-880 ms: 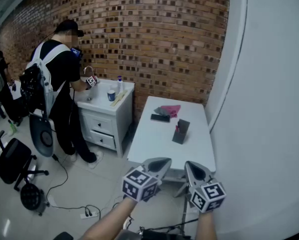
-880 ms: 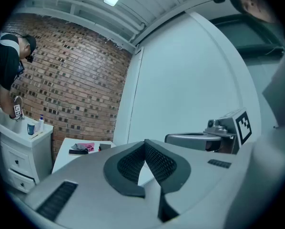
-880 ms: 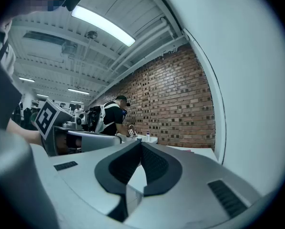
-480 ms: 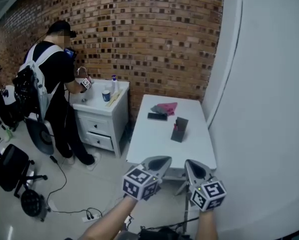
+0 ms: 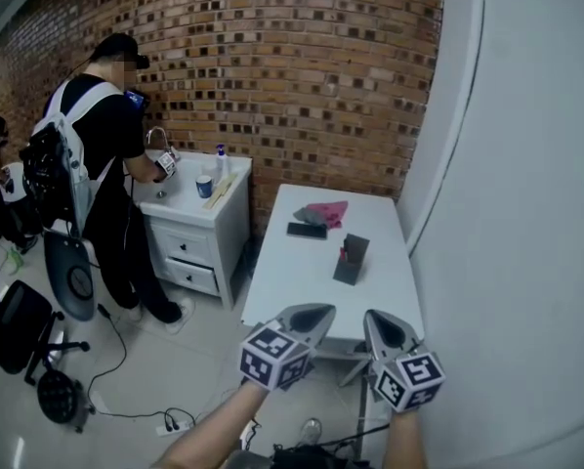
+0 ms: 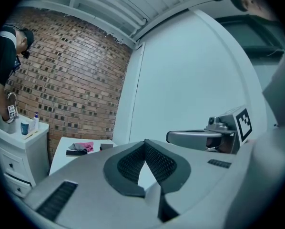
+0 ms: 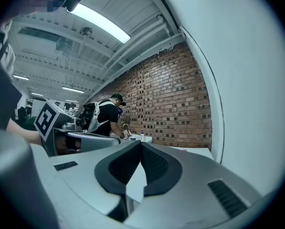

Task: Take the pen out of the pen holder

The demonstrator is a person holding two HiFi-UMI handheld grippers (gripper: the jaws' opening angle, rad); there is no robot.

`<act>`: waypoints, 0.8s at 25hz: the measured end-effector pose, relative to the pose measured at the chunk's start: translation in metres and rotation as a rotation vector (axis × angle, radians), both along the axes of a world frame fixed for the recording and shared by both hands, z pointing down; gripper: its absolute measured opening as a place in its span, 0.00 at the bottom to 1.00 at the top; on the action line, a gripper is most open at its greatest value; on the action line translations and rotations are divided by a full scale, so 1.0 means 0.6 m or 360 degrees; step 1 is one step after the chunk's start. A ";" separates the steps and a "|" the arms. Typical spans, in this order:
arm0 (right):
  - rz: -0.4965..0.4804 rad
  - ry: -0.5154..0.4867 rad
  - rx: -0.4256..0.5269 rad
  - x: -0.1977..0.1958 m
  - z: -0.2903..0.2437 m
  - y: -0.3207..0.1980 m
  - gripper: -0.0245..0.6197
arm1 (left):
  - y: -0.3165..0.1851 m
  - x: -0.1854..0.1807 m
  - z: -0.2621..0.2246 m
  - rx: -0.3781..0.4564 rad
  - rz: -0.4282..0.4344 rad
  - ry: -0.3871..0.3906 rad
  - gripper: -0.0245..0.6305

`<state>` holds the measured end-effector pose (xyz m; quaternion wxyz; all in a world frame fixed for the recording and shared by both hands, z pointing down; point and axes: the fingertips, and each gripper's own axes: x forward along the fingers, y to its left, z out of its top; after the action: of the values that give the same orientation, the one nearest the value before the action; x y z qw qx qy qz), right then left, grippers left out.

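Note:
A dark pen holder (image 5: 352,259) stands on the white table (image 5: 302,281) ahead, with a red-tipped pen (image 5: 343,255) sticking out of it. My left gripper (image 5: 320,314) and right gripper (image 5: 375,318) hang side by side short of the table's near edge, well away from the holder. Both are shut with nothing between their jaws. In the left gripper view (image 6: 145,143) the table (image 6: 61,151) shows far off at the left. The right gripper view (image 7: 140,143) looks level toward the brick wall.
A black phone (image 5: 307,230) and a pink and grey cloth (image 5: 321,213) lie at the table's far end. Left of the table stands a white cabinet (image 5: 196,233) with a person (image 5: 111,164) working at it. An office chair (image 5: 23,330) and floor cables (image 5: 126,379) sit at the left. A white wall (image 5: 526,213) runs along the right.
The view has shifted slightly, and the table sits a touch closer. Both grippers keep their places and stay shut. The person at the cabinet has shifted a little.

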<state>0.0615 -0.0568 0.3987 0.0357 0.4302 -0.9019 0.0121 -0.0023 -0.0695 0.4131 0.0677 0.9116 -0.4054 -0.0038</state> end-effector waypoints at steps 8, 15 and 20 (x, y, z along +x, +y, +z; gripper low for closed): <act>-0.0063 -0.0019 -0.0033 0.016 0.009 -0.117 0.02 | -0.112 0.017 0.011 -0.0037 -0.0059 -0.0013 0.05; -0.0140 -0.0029 -0.0052 0.038 0.004 -0.223 0.02 | -0.210 0.039 0.004 -0.0059 -0.0132 -0.0030 0.05; -0.0178 -0.0032 -0.0055 0.053 -0.004 -0.274 0.02 | -0.255 0.054 -0.002 -0.0060 -0.0169 -0.0035 0.05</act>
<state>0.0931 -0.2210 0.3961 0.0346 0.3783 -0.9245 0.0301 0.0303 -0.2222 0.4116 0.0801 0.8874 -0.4538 0.0105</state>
